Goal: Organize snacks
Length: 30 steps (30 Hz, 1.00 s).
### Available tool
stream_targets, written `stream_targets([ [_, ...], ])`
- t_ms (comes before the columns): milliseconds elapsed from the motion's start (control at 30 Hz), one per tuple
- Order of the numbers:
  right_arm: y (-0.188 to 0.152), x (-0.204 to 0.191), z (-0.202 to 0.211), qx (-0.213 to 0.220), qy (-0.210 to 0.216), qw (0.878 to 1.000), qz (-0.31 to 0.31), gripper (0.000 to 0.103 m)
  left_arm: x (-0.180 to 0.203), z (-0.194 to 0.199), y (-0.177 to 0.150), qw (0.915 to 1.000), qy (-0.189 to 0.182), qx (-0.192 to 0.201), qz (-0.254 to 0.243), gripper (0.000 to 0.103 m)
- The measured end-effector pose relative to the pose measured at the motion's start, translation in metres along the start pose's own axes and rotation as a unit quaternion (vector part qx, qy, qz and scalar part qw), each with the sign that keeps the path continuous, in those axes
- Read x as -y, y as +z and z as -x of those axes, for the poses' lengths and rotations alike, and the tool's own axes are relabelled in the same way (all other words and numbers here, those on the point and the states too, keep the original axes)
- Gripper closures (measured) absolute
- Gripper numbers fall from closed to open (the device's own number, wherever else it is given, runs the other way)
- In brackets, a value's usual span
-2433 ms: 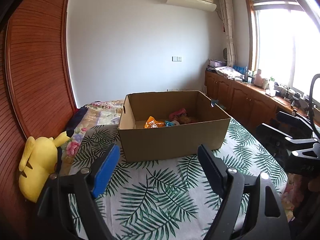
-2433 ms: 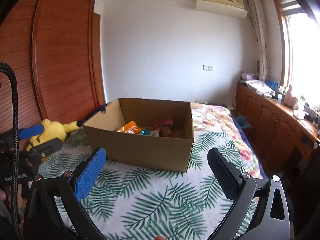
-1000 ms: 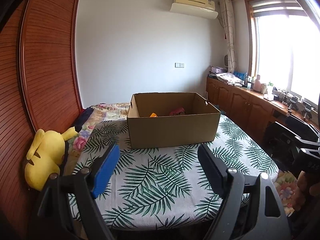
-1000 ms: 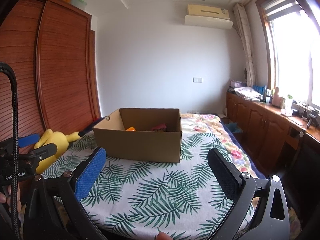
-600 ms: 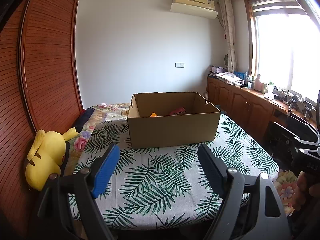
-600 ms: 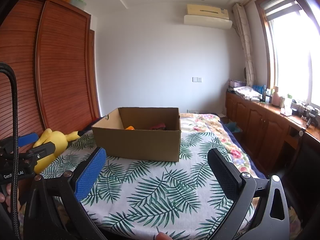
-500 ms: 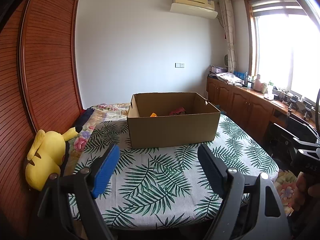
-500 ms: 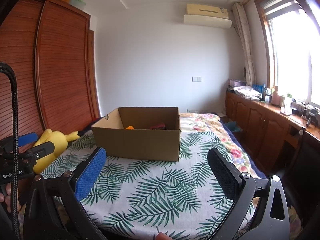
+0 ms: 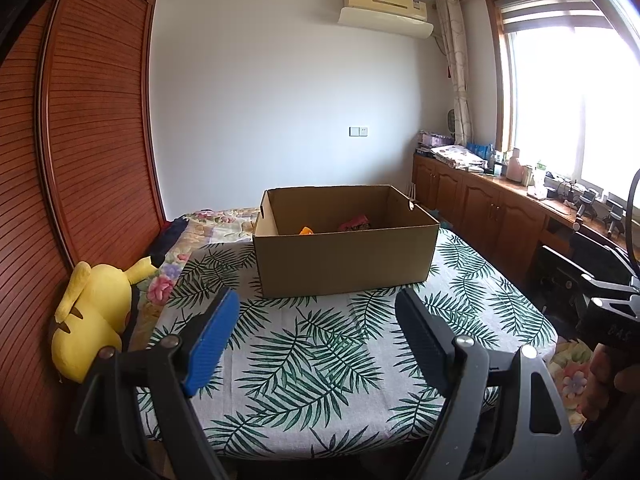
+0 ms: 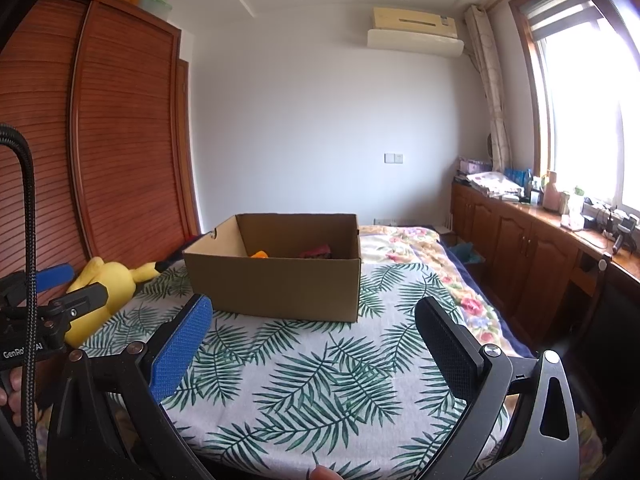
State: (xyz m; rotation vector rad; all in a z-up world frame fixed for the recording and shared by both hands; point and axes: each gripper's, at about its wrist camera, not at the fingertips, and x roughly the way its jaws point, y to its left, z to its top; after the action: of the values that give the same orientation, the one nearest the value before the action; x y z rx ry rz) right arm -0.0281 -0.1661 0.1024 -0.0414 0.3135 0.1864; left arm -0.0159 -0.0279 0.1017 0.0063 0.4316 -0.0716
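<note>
An open cardboard box (image 9: 344,258) (image 10: 276,284) stands at the far end of a table covered by a palm-leaf cloth (image 9: 320,356) (image 10: 320,380). Over its near wall I see an orange snack packet (image 9: 306,231) (image 10: 259,255) and a pink-red one (image 9: 354,225) (image 10: 316,251) inside. My left gripper (image 9: 318,312) hangs open over the near half of the table, well short of the box, nothing between its fingers. My right gripper (image 10: 314,318) is open too and equally far back. Each gripper shows at the other view's edge.
A yellow plush toy (image 9: 92,312) (image 10: 106,284) lies left of the table against a wooden wardrobe (image 9: 80,140). A flowered bed (image 10: 420,248) runs behind and right of the table. Wooden cabinets (image 9: 480,208) with clutter line the right wall under the window.
Since the earliest frames both grippers have drawn back from the box, so it looks smaller and the table's near edge shows. Over the last second nothing has moved.
</note>
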Motion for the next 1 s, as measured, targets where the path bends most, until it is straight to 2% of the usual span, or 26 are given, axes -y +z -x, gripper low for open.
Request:
stream_targets([
  [1000,-0.0018,0.0022,-0.0022,-0.002,-0.001,1.000,-0.001,0.000,-0.0009,0.0000,-0.0006,1.0000,-0.001,0.002,0.001,0.022],
])
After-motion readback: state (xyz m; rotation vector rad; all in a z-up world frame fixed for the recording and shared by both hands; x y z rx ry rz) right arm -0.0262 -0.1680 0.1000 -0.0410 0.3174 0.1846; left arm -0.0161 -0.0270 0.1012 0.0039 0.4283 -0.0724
